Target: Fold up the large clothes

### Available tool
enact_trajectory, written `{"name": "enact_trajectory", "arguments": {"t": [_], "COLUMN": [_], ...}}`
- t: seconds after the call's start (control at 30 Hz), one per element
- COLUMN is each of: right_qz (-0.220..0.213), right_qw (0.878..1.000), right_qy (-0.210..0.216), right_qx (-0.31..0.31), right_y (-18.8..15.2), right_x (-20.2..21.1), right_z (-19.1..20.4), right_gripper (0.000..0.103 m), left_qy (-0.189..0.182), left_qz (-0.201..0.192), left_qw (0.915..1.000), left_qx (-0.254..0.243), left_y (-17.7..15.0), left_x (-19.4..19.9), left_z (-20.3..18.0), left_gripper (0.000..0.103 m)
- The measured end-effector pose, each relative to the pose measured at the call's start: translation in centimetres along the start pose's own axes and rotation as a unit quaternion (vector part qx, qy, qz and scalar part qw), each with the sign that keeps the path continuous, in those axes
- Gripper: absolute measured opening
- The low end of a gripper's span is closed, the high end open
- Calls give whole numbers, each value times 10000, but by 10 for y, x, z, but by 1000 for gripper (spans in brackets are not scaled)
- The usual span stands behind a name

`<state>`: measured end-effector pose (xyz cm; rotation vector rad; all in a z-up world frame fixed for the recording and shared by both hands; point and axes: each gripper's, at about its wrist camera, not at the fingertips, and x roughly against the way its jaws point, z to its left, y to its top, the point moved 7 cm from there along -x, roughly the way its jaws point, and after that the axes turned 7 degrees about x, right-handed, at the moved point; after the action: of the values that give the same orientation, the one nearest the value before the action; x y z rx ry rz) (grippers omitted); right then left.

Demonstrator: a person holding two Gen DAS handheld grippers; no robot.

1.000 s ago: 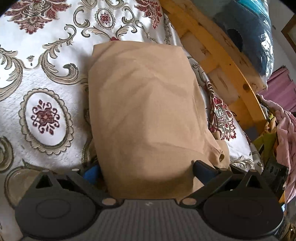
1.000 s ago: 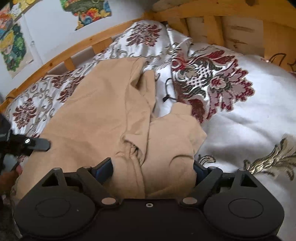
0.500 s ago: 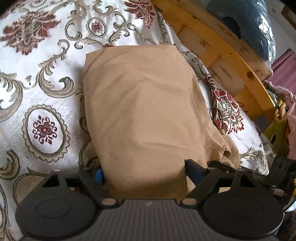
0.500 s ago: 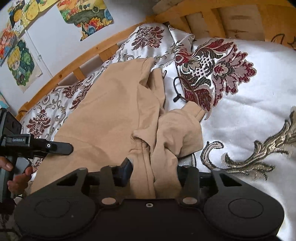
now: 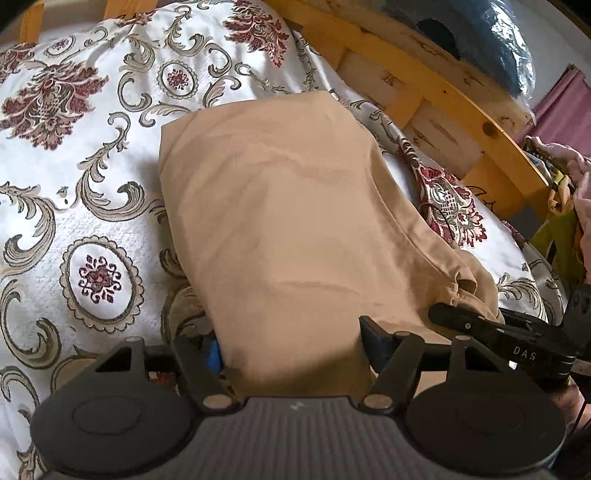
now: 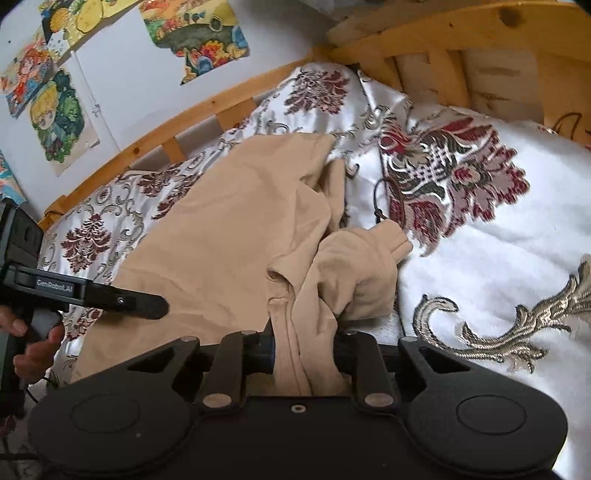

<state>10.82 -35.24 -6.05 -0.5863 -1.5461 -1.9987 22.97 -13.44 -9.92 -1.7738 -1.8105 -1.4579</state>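
A tan garment (image 5: 295, 221) lies folded lengthwise on the patterned bedspread (image 5: 74, 184). My left gripper (image 5: 291, 343) straddles its near end. Its jaws are closing, the cloth fills the gap between them, and I see no firm pinch. In the right wrist view the same garment (image 6: 221, 251) runs off to the left, with a crumpled sleeve (image 6: 362, 273) lying beside it. My right gripper (image 6: 306, 354) is closing, and its pads squeeze a gathered bunch of that cloth. Each gripper also shows in the other's view: the right gripper (image 5: 461, 321), and the left gripper (image 6: 140, 302) held by a hand.
A wooden bed frame (image 5: 436, 92) curves around the bed, and its headboard (image 6: 480, 33) stands close behind. A black cord (image 6: 376, 199) lies on the bedspread (image 6: 498, 277) by the sleeve. Pink clothes (image 5: 580, 166) hang at the right. Cartoon posters (image 6: 195, 33) cover the wall.
The right jaws went from wide apart to pinching the bunched cloth. The left jaws narrowed around the garment's end, that hand rose a little, and the right gripper came into its view.
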Motion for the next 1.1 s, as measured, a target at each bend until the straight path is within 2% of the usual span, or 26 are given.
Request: {"name": "enact_trajectory", "arguments": {"t": [0.17, 0.43, 0.63, 0.73, 0.8, 0.87, 0.97, 1.07, 1.1], "right_qz": [-114, -258, -113, -20, 33, 154, 251, 297, 302], "right_qw": [9999, 9987, 9996, 10000, 9998, 9988, 9962, 9929, 9918], "right_qy": [82, 187, 168, 44, -50, -57, 77, 259, 307], "right_qx": [14, 391, 204, -36, -196, -463, -832, -1124, -1207], "right_y": [1, 11, 10, 8, 4, -1, -11, -14, -14], "right_x": [3, 6, -7, -10, -11, -15, -22, -28, -29], "right_z": [5, 29, 27, 16, 5, -6, -19, -27, -29], "right_gripper": [16, 12, 12, 19, 35, 45, 50, 51, 51], "left_qy": [5, -33, -127, -264, -433, -556, -755, -890, -893], "left_qz": [-63, -198, -4, 69, 124, 188, 229, 214, 214], "left_qw": [10000, 9997, 9997, 9990, 9980, 9968, 9942, 9914, 9913], "left_qx": [-30, -118, 197, 353, 440, 540, 729, 934, 942], "left_y": [-1, 0, -2, -5, -6, -6, -4, 0, 1], "left_x": [6, 20, 10, 2, -2, -9, -18, -24, -24], "left_z": [-3, -3, 16, 27, 32, 39, 46, 50, 49], "left_gripper": [69, 64, 67, 74, 82, 89, 95, 95, 92]}}
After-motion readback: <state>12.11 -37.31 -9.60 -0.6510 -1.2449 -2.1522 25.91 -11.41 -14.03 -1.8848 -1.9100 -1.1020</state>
